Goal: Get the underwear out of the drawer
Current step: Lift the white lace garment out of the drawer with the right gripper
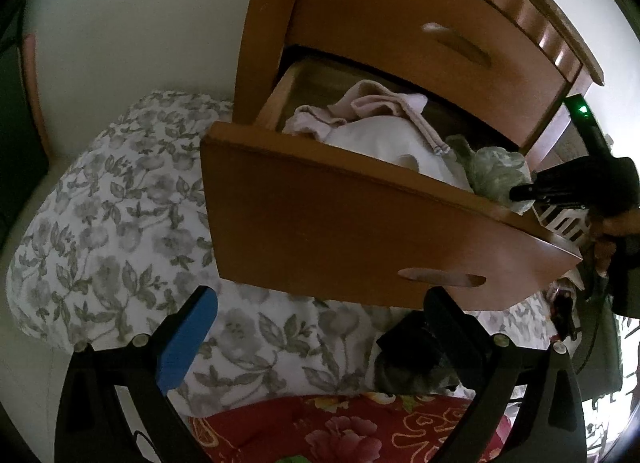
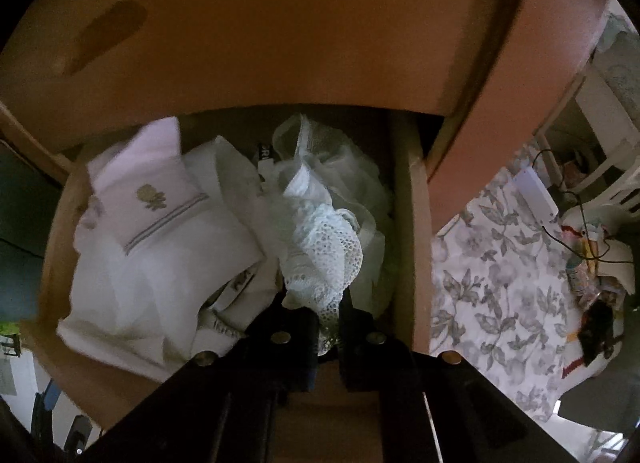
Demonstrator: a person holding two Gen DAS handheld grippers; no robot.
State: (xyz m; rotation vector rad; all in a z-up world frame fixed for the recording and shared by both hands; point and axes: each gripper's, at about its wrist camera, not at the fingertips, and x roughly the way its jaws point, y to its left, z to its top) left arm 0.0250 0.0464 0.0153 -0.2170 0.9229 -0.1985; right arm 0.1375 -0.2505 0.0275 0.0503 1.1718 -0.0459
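Observation:
The lower wooden drawer (image 1: 360,223) of a bedside cabinet stands pulled out over the bed, stuffed with pale clothes. In the right wrist view, my right gripper (image 2: 328,315) is shut on pale green-white lace underwear (image 2: 324,247) at the drawer's right side. Folded white garments (image 2: 160,223) lie to its left. The left wrist view shows that right gripper (image 1: 528,193) reaching into the drawer's right end at the greenish lace (image 1: 496,175). My left gripper (image 1: 320,335) hangs open below the drawer front, with nothing between its fingers.
The upper drawer (image 1: 420,35) is closed just above the open one. Floral bedding (image 1: 120,223) and a red flowered quilt (image 1: 340,431) lie below. A black cloth (image 1: 408,359) rests by my left gripper's right finger. A white power strip (image 2: 536,191) and cables lie on the bedding.

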